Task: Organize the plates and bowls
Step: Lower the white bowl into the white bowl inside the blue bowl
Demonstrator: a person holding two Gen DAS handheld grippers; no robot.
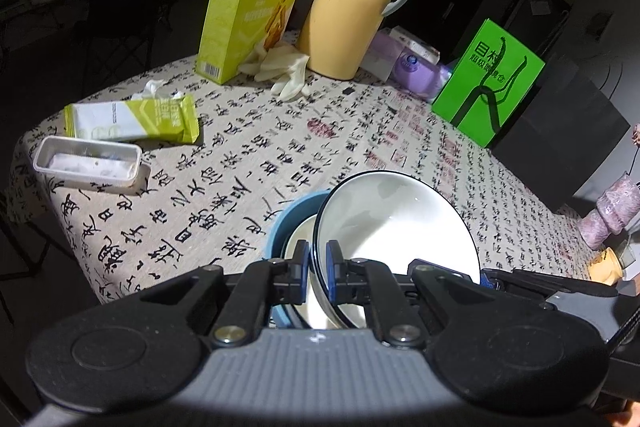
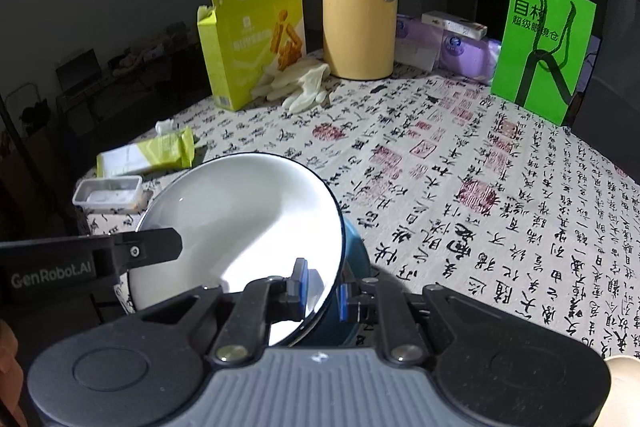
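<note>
Glossy white ceramic plate with a thin dark rim point(image 1: 396, 223), round and shallow, tilted over a matte blue round bowl point(image 1: 294, 215) at 6 o'clock on the calligraphy-print fabric tablecloth point(image 1: 280, 147). Left gripper point(image 1: 318, 263) — pads clamped on its left rim. Right gripper point(image 2: 322, 287) — pinching its right rim. The bowl is mostly hidden.

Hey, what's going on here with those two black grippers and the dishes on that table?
A person is holding a gripper in each hand, and both are clamped on the rim of one white, dark-rimmed ceramic bowl. The left gripper pinches one side, the right gripper the other. The bowl is tilted over a blue bowl that holds a smaller cream bowl, on the calligraphy-print tablecloth. Whether it touches them is unclear.
</note>
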